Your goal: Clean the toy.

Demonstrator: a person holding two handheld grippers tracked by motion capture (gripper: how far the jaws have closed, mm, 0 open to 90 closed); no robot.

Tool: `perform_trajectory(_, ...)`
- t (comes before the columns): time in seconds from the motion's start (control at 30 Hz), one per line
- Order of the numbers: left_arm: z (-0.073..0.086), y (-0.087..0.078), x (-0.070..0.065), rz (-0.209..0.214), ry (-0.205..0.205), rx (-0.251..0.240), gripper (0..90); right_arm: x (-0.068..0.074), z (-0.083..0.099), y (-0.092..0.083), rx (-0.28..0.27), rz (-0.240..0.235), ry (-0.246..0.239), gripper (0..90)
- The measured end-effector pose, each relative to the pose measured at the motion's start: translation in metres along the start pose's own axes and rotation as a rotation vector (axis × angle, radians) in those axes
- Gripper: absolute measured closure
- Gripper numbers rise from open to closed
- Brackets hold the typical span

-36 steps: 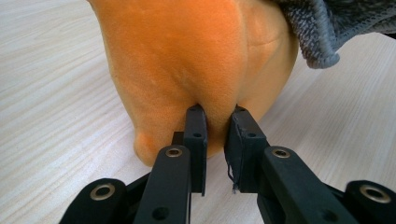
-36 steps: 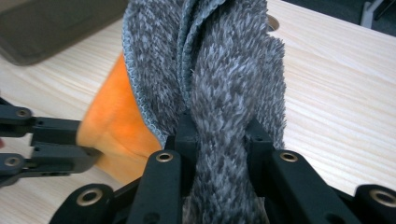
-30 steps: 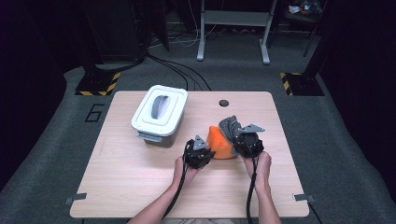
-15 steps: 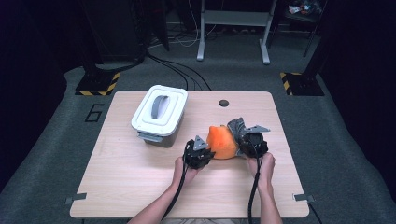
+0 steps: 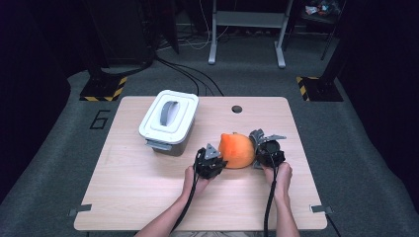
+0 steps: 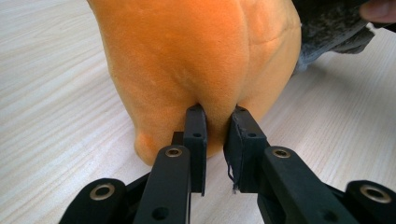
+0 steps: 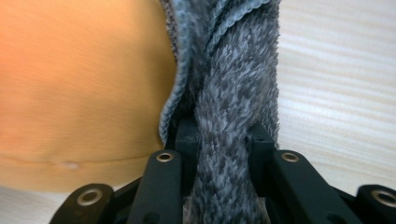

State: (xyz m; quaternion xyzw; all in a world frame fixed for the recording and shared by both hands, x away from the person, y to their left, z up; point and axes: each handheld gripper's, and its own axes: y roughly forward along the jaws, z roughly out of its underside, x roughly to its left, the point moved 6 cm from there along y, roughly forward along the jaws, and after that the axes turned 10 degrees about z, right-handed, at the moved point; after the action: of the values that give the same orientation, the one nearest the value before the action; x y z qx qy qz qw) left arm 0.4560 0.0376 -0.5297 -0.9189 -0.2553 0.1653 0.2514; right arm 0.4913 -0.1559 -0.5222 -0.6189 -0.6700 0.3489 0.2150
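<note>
hidden: grey fuzzy cloth (image 7: 233,93) mostly behind right gripper (image 5: 268,152) | left gripper (image 5: 211,163) pinches soft orange plush item (image 5: 238,149); right clamps cloth | item: light wooden table (image 5: 148,197) right-centre | nearby: white lidded plastic bin (image 5: 169,120), left far side

Light wooden table (image 5: 148,197) on grey carpet floor (image 5: 59,163) marked "6" (image 5: 100,119); yellow-black hazard-striped bases (image 5: 104,92), grey metal stand legs (image 5: 247,29) and cables (image 5: 188,74) behind, surroundings dark.
</note>
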Motion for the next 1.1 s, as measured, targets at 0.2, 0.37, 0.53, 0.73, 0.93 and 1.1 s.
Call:
perform_trajectory(0.2, 0.001, 0.0, 0.001, -0.006, 0.002, 0.005, 78.3, 0.0, 0.014, 0.021, 0.087, -0.018, 0.0, 72.4)
perform_trajectory(0.37, 0.001, -0.001, 0.001, -0.006, 0.006, 0.011, 78.3, -0.006, 0.013, 0.015, 0.061, -0.016, 0.018, 72.8)
perform_trajectory(0.53, 0.001, -0.001, 0.001, -0.006, 0.005, 0.007, 78.3, -0.018, 0.004, -0.012, -0.011, 0.002, 0.049, 73.0)
perform_trajectory(0.73, 0.001, -0.001, 0.001, -0.007, 0.005, 0.007, 78.3, -0.014, -0.012, -0.05, -0.11, -0.009, 0.019, 73.0)
perform_trajectory(0.93, 0.001, -0.001, 0.001, -0.01, 0.008, 0.006, 78.2, 0.012, -0.028, -0.069, -0.166, -0.064, -0.051, 72.8)
perform_trajectory(1.1, 0.001, -0.001, 0.001, -0.008, 0.011, 0.006, 78.2, 0.037, -0.036, -0.072, -0.18, -0.092, -0.108, 72.7)
